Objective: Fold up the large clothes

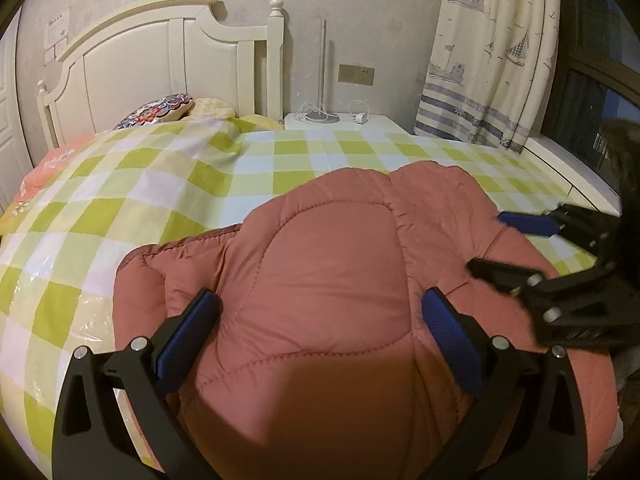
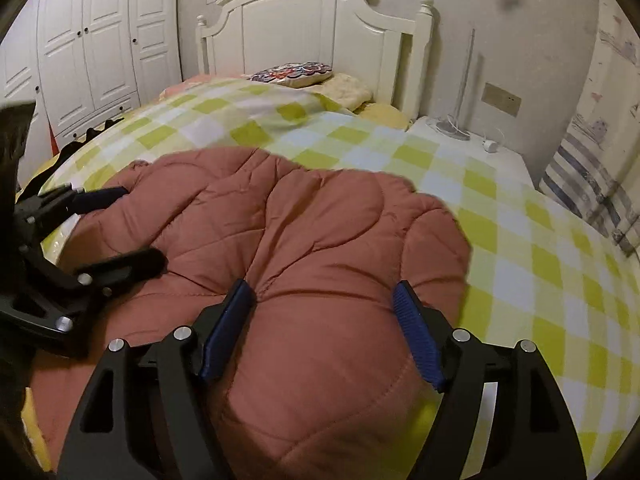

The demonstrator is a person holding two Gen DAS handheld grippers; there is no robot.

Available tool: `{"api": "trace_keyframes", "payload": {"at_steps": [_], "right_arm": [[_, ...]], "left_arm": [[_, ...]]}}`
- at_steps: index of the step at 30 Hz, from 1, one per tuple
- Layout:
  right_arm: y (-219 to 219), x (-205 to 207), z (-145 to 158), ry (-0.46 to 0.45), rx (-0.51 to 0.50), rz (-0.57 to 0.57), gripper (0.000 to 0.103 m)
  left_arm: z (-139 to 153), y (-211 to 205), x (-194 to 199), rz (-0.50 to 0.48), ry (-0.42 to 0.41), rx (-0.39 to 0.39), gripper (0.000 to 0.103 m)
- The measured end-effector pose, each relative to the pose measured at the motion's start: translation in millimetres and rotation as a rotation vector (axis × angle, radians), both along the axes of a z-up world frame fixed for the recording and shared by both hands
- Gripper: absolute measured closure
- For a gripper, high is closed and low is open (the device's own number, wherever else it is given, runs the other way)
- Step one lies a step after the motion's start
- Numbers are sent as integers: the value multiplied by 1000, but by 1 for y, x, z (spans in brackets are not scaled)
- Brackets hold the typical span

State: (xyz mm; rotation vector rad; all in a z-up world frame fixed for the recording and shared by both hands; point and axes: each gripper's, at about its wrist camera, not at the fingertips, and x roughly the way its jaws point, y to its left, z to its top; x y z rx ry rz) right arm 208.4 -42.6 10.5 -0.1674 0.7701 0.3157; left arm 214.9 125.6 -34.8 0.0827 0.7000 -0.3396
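A salmon-pink quilted padded garment (image 1: 332, 264) lies bunched in a puffy heap on the green-and-white checked bedcover (image 1: 160, 184). My left gripper (image 1: 320, 306) hovers over the heap's near part with its blue pads spread wide and nothing pinched between them. My right gripper (image 1: 490, 242) comes in from the right over the heap's right edge, also open. In the right wrist view the garment (image 2: 304, 220) bulges up between the right gripper's (image 2: 322, 292) spread fingers, and the pads do not clamp it. The left gripper (image 2: 140, 226) shows at the left, open over the garment's left side.
A cream headboard (image 1: 160, 52) and pillows (image 1: 168, 108) stand at the bed's far end. A white nightstand (image 1: 344, 122) with a lamp base and cables sits beside it. A sailboat curtain (image 1: 488, 60) hangs at right; white wardrobes (image 2: 92, 40) line the left.
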Motion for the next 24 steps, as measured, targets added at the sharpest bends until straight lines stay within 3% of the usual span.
{"api": "trace_keyframes", "payload": {"at_steps": [2,5,7,8,11,14,17,20,22,24], "right_arm": [[1,-19,21,-52,1,-17,32],[13,-63,41,-174,-29,64,31],[22,-75,28,-125,-45,103,31],[31,-76,5,-60,-75,137,30],[34,-87,-9,-136,-96,119,30],[36,-98,6,-144,-116,87,30],[42,-135,16,-263,-127,127,29],[49,-149,-17,-249,-191,153,28],[54,-156,-32,-313,-255,160,27],[55,-154,-22,-281,-254,142,28]], "left_arm": [[0,1,1,3,4,0,2],[-1,2,1,4,5,-6,2],[0,2,1,5,4,-5,2],[-1,2,2,4,5,-4,2],[-1,-1,0,8,0,17,2],[0,-1,0,14,-1,22,2],[0,3,1,14,4,4,2],[0,3,0,12,1,4,2],[0,2,-1,12,-4,17,2],[0,1,-2,19,-5,26,2]]}}
